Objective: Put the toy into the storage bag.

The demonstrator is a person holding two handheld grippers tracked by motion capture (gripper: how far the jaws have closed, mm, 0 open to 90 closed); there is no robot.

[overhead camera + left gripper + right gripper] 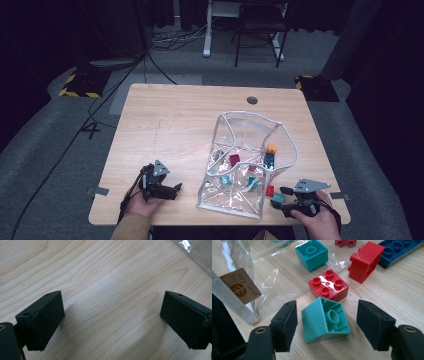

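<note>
A teal brick (324, 321) lies tipped on its side on the wooden table (175, 115), hollow underside showing. My right gripper (327, 320) is open around it, a pad on either side with a small gap to each. In the high view this gripper (278, 198) sits at the front right by the teal brick (276, 199). Just beyond lies a red four-stud brick (328, 287). At the front left my left gripper (176, 190) is open, its jaws wide over bare wood (112, 302).
A clear plastic bag (245, 130) with a white rim lies mid-right, holding several coloured bricks. Another red brick (365, 262), a teal brick (312, 253) on the plastic and a blue brick (399, 250) lie beyond. The bag's brown label (239, 288) is close on the left.
</note>
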